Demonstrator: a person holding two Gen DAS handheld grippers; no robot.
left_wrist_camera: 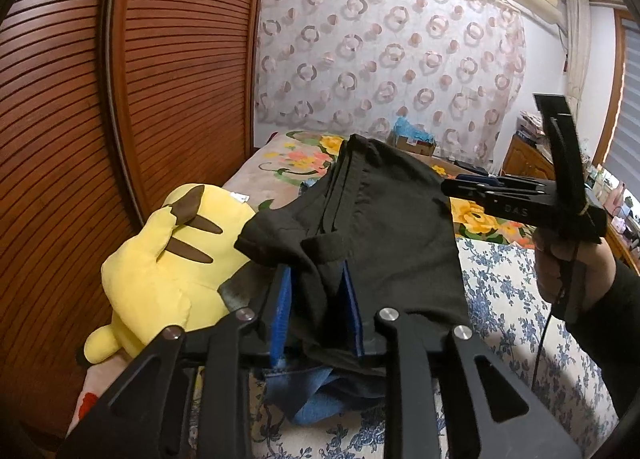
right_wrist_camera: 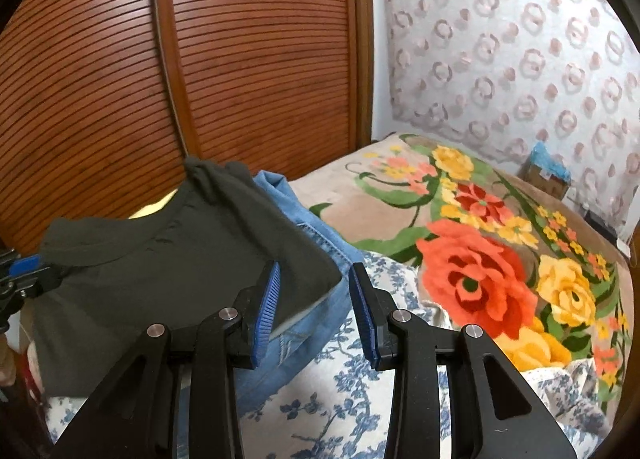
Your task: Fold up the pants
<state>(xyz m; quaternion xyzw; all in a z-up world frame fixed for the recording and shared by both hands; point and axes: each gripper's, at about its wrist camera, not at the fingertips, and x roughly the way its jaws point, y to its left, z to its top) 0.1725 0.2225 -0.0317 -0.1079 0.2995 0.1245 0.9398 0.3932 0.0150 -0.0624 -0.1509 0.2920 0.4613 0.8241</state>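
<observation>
here, black pants (left_wrist_camera: 372, 235) between left claw (left_wrist_camera: 316, 311) fingers

My left wrist camera looks forward along my fingers, close over the dark pants (left_wrist_camera: 372, 227), toward the patterned curtain (left_wrist_camera: 392, 59) ahead. My right wrist camera faces the louvred wardrobe doors (right_wrist_camera: 240, 59), equally close. Both share the pants, the floral blanket (right_wrist_camera: 480, 243) and the doors.

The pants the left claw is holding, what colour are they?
Dark charcoal grey, plain with no pattern; the pants show best in the right wrist view.
</observation>
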